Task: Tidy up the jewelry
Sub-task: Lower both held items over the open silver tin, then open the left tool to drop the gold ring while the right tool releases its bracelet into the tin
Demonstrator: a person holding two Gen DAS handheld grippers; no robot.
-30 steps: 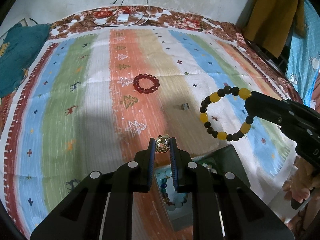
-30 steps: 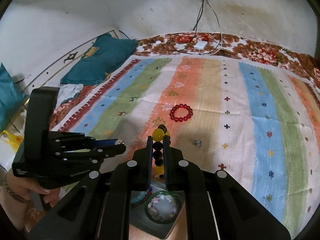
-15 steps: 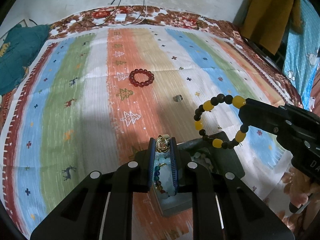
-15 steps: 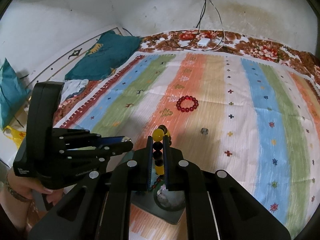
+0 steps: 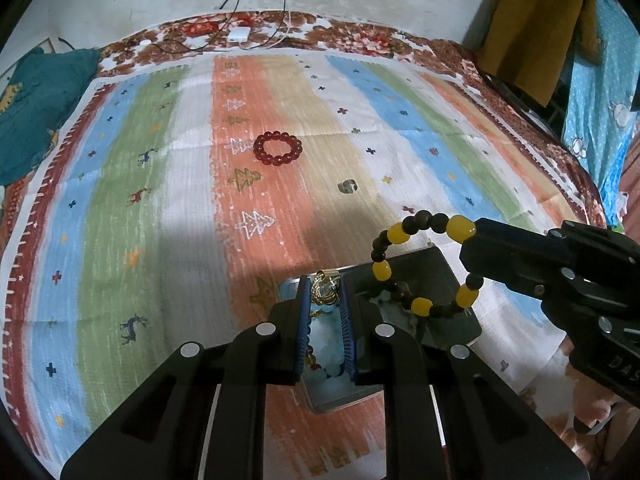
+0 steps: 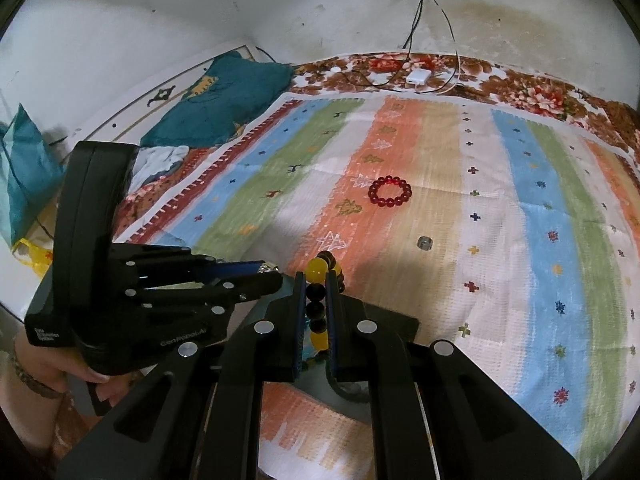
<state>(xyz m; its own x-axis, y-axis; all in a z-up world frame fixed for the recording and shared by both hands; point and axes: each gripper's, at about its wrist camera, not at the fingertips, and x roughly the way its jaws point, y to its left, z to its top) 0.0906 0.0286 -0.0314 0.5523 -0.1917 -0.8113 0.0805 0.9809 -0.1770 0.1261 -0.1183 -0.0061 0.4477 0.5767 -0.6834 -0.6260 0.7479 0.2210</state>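
Both tongs poised over the dark open box (image 5: 452, 280) at the near edge of the bed, on its striped blanket (image 5: 160, 200). Left tongs (image 5: 326, 294) closed almost fully on a small gold trinket (image 5: 325, 289), pinched at the very tips; box interior straight below and just behind those tips, pale blue and mixed beads visible through the gap. Right tongs (image 6: 316, 300) clamped tight on the yellow-and-black bead bracelet (image 5: 420, 264), gripped at one side of the loop, the rest hanging free as an open ring over the far right part of the box. From the right wrist view, bracelet beads stacked in a line between the pads, long axis running along the fingers.

Deciding relation, as a judgement: box beneath both loads, so the drop mostly downward, little sideways travel needed; left tongs nearer the box centre, right bracelet hanging closer to the rim, some risk of draping over the edge.

Still out on the blanket, well beyond the box: a red bead bracelet (image 5: 278, 148) and a small silvery ring-like piece (image 5: 347, 187), nearer to the box than the red one.

Readable writing: "GenRobot.AI" on the left tool body (image 6: 184, 336) in the right wrist view; partial letters "DAS" on the right tool (image 5: 620, 368); remainder illegible.
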